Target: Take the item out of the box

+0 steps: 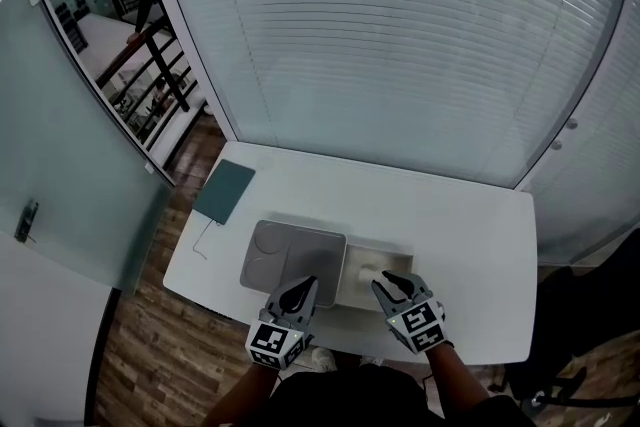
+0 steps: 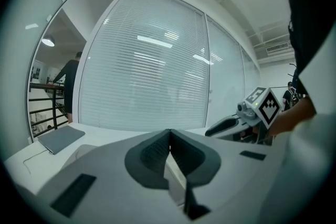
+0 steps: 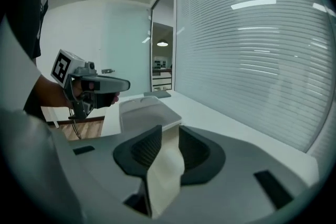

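**A:** On the white table (image 1: 470, 235), what's around the open box (image 1: 395, 255)?

**B:** 2 grippers. The left gripper (image 1: 306, 285) is at the box's left, jaws together and empty. The right gripper (image 1: 384, 285) is over the box, jaws slightly apart around the cream item (image 3: 165, 165) inside.

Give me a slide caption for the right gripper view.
Cream item between the right gripper's jaws; beyond, the grey lid and left gripper over the white table.
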`<state>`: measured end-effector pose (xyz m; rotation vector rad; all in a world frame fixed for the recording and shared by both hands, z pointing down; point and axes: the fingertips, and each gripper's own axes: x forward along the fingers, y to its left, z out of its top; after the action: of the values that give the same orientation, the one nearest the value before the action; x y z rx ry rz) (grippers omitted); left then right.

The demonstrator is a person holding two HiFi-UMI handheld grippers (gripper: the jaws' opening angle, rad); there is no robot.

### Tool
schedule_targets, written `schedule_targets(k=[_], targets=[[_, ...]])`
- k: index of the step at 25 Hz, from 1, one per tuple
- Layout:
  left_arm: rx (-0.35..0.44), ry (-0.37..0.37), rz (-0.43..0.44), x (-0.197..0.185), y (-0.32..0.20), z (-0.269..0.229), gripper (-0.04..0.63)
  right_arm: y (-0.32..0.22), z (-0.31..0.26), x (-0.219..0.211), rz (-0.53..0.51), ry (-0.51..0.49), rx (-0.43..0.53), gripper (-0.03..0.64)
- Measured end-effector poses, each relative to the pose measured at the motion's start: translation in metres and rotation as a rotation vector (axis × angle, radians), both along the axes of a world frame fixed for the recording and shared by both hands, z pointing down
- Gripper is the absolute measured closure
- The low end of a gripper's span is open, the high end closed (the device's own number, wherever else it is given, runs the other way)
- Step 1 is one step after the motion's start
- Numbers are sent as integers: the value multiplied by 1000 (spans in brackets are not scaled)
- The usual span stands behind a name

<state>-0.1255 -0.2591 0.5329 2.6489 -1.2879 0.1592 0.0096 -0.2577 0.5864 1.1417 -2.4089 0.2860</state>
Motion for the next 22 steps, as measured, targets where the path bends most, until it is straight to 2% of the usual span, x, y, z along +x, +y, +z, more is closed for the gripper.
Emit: schedule_targets(k=[7,13,22], targets=[[-1,-12,-3,3,-1,3,584,1,32,5,-68,118,-130,394],[2,-6,-12,1,-2,0,584,0,62,-6,-179,219,-211,307],[-23,5,-46,-9,0,5,584,-13,99,-20,-353,414,-265,302]])
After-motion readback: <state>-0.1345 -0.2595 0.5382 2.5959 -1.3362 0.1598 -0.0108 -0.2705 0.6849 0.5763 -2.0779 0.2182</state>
